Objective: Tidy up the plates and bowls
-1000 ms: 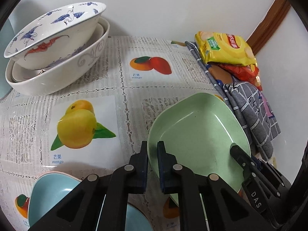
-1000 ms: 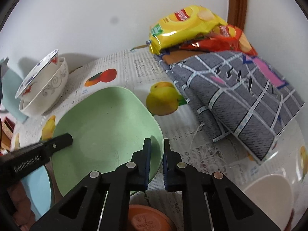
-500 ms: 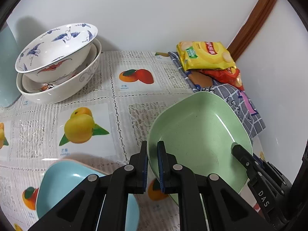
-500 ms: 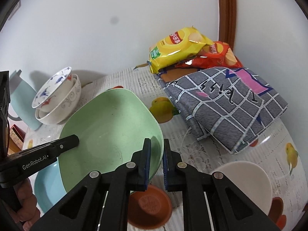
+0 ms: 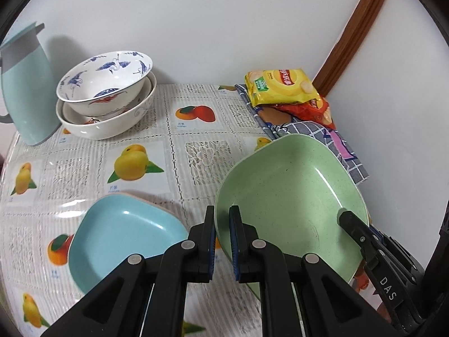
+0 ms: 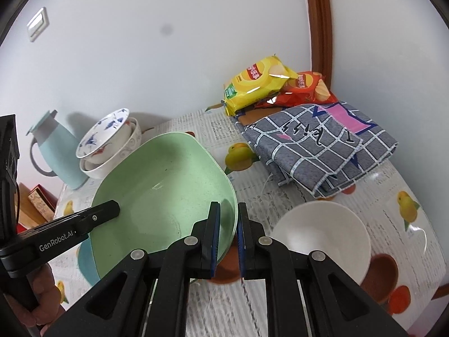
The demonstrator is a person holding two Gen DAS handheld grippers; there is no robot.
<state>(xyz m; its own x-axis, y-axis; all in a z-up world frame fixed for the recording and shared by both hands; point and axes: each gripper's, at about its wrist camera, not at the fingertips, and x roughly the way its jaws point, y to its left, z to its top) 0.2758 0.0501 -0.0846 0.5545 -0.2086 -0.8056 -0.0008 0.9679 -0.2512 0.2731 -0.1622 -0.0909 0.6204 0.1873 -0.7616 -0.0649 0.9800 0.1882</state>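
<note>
A green square plate (image 5: pixel 291 196) is held in the air between both grippers. My left gripper (image 5: pixel 222 219) is shut on its left rim; my right gripper (image 6: pixel 227 219) is shut on its right rim (image 6: pixel 228 196). A light blue square plate (image 5: pixel 123 238) lies on the table below and left of it, and shows under the green plate in the right wrist view (image 6: pixel 85 264). A stack of patterned white bowls (image 5: pixel 106 95) stands at the back left. A plain white bowl (image 6: pixel 322 238) and small brown dishes (image 6: pixel 384 275) lie at the right.
A pale blue jug (image 5: pixel 22 84) stands at the far left by the bowls. Chip bags (image 5: pixel 280 87) and a folded grey checked cloth (image 6: pixel 322 143) lie in the back right corner against the wall. The table has a fruit-print cloth (image 5: pixel 196 118).
Both grippers have lifted the green plate up and drawn it back toward the near side. More of the table, the blue plate, the jug and the white bowl came into view.
</note>
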